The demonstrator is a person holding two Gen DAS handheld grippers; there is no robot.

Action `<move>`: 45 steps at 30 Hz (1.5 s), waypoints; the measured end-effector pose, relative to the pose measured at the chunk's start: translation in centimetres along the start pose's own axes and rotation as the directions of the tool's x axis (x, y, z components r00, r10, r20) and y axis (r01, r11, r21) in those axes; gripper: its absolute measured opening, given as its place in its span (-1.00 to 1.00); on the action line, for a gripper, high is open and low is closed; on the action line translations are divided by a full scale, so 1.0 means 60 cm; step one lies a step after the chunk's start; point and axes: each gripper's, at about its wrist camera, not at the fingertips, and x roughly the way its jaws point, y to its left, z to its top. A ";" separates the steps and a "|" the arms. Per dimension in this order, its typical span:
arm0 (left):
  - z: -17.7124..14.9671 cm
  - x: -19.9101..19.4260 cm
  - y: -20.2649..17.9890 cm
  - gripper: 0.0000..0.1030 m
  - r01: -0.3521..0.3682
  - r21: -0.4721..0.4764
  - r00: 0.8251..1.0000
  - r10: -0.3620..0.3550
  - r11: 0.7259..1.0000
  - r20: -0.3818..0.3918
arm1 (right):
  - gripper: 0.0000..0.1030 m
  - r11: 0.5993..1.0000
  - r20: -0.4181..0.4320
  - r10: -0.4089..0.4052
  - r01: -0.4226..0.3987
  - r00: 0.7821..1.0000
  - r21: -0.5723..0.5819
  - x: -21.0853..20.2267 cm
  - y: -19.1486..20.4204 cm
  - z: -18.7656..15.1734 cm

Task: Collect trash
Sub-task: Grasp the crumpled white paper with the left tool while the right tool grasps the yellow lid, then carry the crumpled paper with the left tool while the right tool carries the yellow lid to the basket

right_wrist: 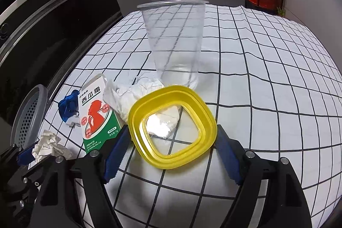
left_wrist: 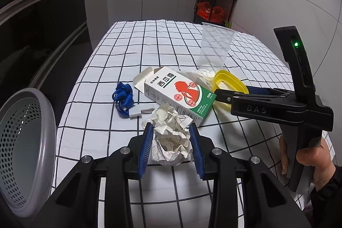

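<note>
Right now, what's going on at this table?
A person with a gripper in each hand is clearing trash off a checked tablecloth. The left gripper is shut on a crumpled paper ball, with the grey perforated basket at its left. The right gripper stands open around a yellow lid, not yet gripping. A carton, clear plastic cup, blue cord and white tissue remain.

Box (left_wrist: 178,93): "西瓜霜". Right claw (right_wrist: 171,155) body: "DAS".
</note>
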 end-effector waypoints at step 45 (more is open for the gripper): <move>-0.046 -0.193 0.349 -0.34 -0.292 -0.277 0.945 0.320 0.915 0.061 | 0.41 0.954 0.102 0.279 -0.263 0.955 -0.147 -0.091 0.383 0.004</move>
